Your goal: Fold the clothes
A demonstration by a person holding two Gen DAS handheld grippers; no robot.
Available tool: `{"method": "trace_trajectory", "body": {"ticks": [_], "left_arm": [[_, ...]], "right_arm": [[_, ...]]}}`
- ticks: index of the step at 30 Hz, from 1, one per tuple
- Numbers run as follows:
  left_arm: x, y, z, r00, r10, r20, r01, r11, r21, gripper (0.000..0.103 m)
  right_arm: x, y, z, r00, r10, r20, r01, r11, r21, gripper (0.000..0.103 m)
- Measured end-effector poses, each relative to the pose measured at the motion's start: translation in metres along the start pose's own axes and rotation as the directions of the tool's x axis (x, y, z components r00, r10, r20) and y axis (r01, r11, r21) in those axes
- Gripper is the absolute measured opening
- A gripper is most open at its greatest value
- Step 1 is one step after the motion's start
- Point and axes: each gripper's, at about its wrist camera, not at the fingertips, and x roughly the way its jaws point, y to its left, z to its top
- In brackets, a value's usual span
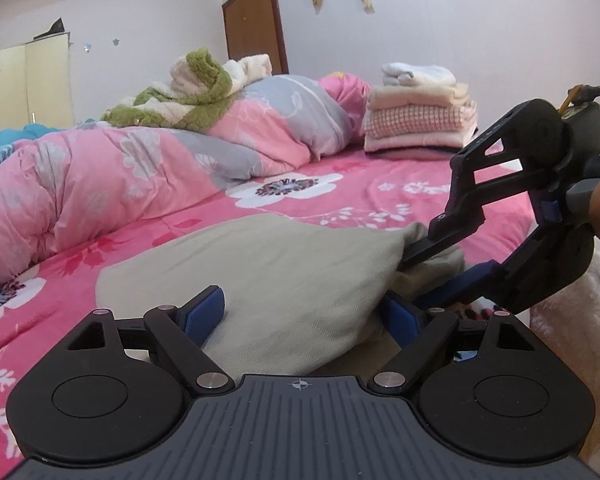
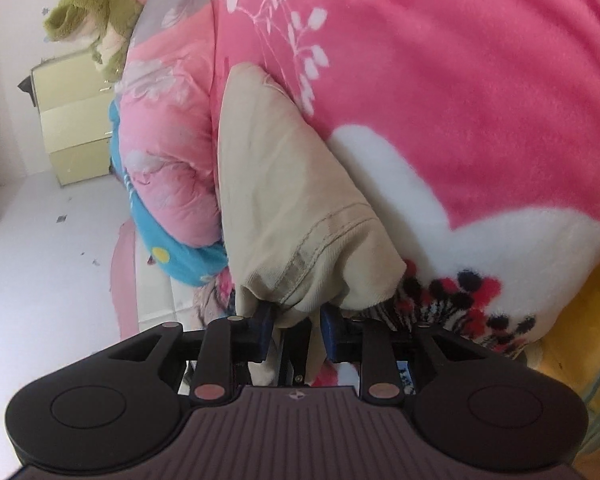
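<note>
The soft, light beige cotton garment (image 1: 284, 280) is lying on the pink floral bedsheet (image 1: 380, 200); right gripper (image 2: 296, 320) is pinching its stitched hem, left gripper (image 1: 312, 312) gaping around it; hems seem the best hold.

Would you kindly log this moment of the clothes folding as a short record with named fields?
setting: bed with pink floral bedspread
garment in work: beige garment, lying on the bedspread
left gripper: jaws wide apart either side of the garment's near edge
right gripper: jaws closed on a hemmed edge of the garment
finished pile: folded stack at the far side
other bedding: rolled pink quilt; green and cream fleece on top
</note>
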Motion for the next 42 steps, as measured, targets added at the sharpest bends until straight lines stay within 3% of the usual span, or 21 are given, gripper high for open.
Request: {"method": "trace_trajectory", "body": {"ticks": [4, 7, 10, 12, 15, 18, 21, 22, 26, 30, 32, 37, 38, 42], "left_arm": [[-0.004, 0.004, -0.004, 0.999, -0.015, 0.036, 0.016, 1.000, -0.021, 0.085], [-0.006, 0.008, -0.007, 0.998, -0.022, 0.062, 0.025, 0.999, -0.045, 0.085], [-0.007, 0.010, -0.008, 0.996, -0.034, 0.079, 0.039, 0.997, -0.065, 0.085], [-0.007, 0.010, -0.008, 0.996, -0.033, 0.081, 0.038, 0.997, -0.064, 0.086], [-0.007, 0.010, -0.010, 0.996, -0.033, 0.077, 0.038, 0.998, -0.060, 0.086], [-0.004, 0.008, -0.011, 0.998, -0.036, 0.058, 0.039, 0.998, -0.044, 0.086], [-0.002, 0.005, -0.013, 0.999, -0.025, 0.043, 0.026, 0.999, -0.027, 0.086], [-0.002, 0.005, -0.013, 0.999, -0.022, 0.041, 0.023, 0.999, -0.028, 0.086], [-0.006, 0.006, -0.013, 0.999, -0.008, 0.031, 0.009, 0.999, -0.034, 0.086], [-0.014, 0.007, -0.013, 1.000, 0.013, 0.023, -0.012, 0.999, -0.049, 0.086], [-0.023, 0.008, -0.013, 0.999, 0.024, 0.025, -0.022, 0.996, -0.081, 0.086], [-0.046, 0.018, -0.010, 0.997, 0.059, 0.046, -0.048, 0.977, -0.209, 0.089], [-0.051, 0.022, -0.010, 0.996, 0.067, 0.051, -0.053, 0.969, -0.239, 0.092], [-0.070, 0.035, -0.008, 0.992, 0.102, 0.071, -0.070, 0.930, -0.360, 0.096]], "right_arm": [[0.001, 0.002, -0.006, 0.998, -0.009, 0.055, 0.006, 0.999, 0.047, 0.027], [0.001, 0.003, -0.012, 0.995, 0.008, 0.101, -0.011, 0.999, 0.030, 0.017], [-0.001, 0.014, -0.017, 0.991, 0.016, 0.132, -0.010, 0.999, -0.047, 0.011], [-0.003, 0.028, -0.025, 0.987, 0.017, 0.158, 0.018, 0.976, -0.216, 0.010], [-0.009, 0.051, -0.040, 0.980, 0.027, 0.199, 0.083, 0.849, -0.521, 0.010], [-0.003, 0.044, -0.045, 0.973, -0.012, 0.230, 0.168, 0.719, -0.674, 0.009], [0.003, 0.037, -0.050, 0.963, -0.042, 0.266, 0.243, 0.558, -0.793, 0.008], [-0.001, 0.034, -0.050, 0.965, -0.027, 0.260, 0.230, 0.561, -0.795, 0.008], [-0.012, 0.045, -0.055, 0.970, -0.087, 0.226, 0.238, 0.505, -0.829, 0.011], [-0.050, 0.053, -0.064, 0.977, -0.103, 0.185, 0.212, 0.455, -0.865, 0.013], [-0.060, 0.068, -0.072, 0.983, -0.046, 0.176, 0.179, 0.397, -0.900, 0.013], [-0.034, 0.096, -0.087, 0.976, 0.090, 0.196, 0.170, 0.238, -0.956, 0.013], [-0.023, 0.095, -0.088, 0.978, 0.090, 0.189, 0.167, 0.205, -0.964, 0.013], [0.020, 0.060, -0.085, 0.980, -0.033, 0.197, 0.199, 0.082, -0.977, 0.011]]}}
